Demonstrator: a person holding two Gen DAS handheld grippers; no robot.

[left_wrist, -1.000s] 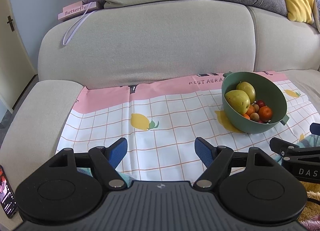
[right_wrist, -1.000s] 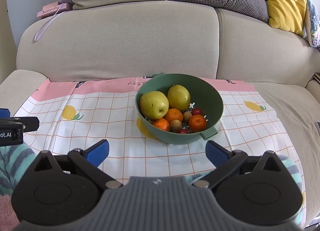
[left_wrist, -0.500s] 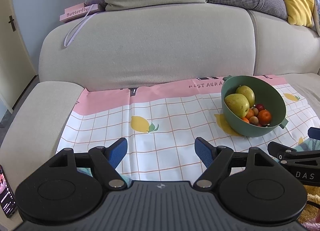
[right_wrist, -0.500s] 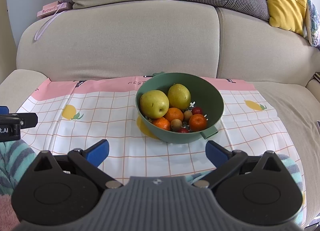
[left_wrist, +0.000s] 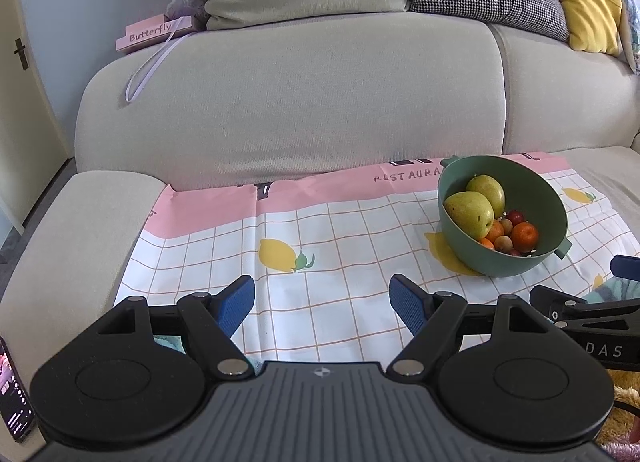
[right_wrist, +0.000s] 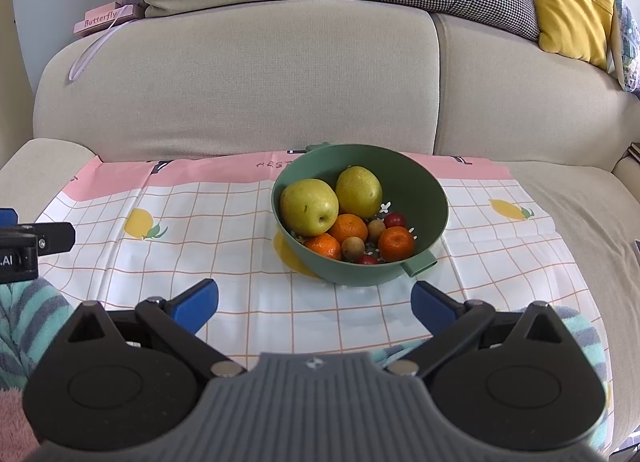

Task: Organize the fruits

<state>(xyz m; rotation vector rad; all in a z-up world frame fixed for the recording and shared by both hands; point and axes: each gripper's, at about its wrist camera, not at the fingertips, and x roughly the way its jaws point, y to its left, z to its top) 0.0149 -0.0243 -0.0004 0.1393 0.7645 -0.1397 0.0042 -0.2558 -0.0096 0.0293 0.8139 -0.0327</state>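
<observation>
1. Left gripper (left_wrist: pixel 322 302): you are holding it with jaws spread wide and nothing between them; the green bowl (left_wrist: pixel 460 238) is lying at its 2 o'clock, well apart.
2. Right gripper (right_wrist: pixel 314 304): you are keeping its jaws parted and bare; the bowl's near rim is sitting at 12 o'clock, near, so this is the closer one.
3. Fruit: pears (right_wrist: pixel 309 207), tangerines (right_wrist: pixel 396 243), small fruits are all resting inside the bowl on the checked cloth (right_wrist: pixel 192 238); none is lying loose.

Cloth (left_wrist: pixel 320 238) left of green bowl (right_wrist: pixel 436 198) bare, passable; sofa backrest (right_wrist: pixel 240 82) blocks behind bowl.
</observation>
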